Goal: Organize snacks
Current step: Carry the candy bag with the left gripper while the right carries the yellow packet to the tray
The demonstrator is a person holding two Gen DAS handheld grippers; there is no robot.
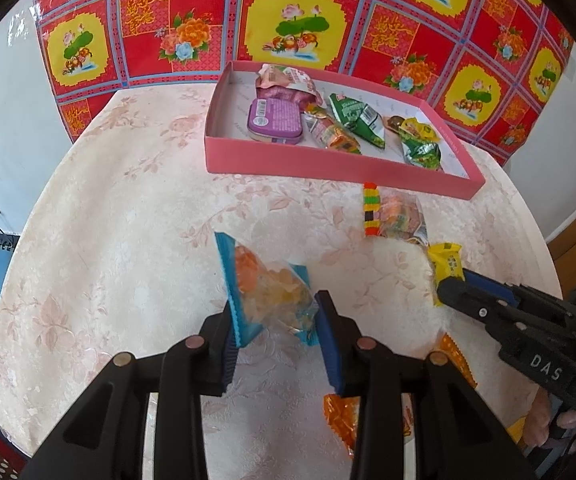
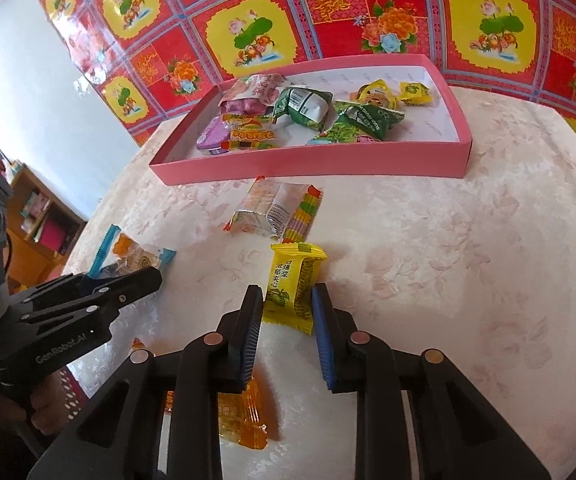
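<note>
My left gripper (image 1: 276, 308) is shut on a clear packet with blue edges (image 1: 268, 284) that holds orange and yellow sweets. My right gripper (image 2: 286, 300) is shut on a yellow wrapped snack (image 2: 292, 280), with a pad pressed on each side. In the left wrist view the right gripper (image 1: 454, 286) comes in from the right with the yellow snack (image 1: 446, 260) at its tip. The right wrist view shows the left gripper (image 2: 144, 276) at the left with the blue-edged packet (image 2: 136, 256). The pink box (image 1: 328, 164) at the back of the table holds several snacks.
A rainbow-striped packet (image 2: 276, 212) lies on the pale flowered table (image 1: 108, 240) just in front of the pink box (image 2: 308, 164). An orange packet (image 2: 244, 412) lies under my right gripper's fingers. A red patterned cloth hangs behind the table. A wooden shelf stands off the table's left edge.
</note>
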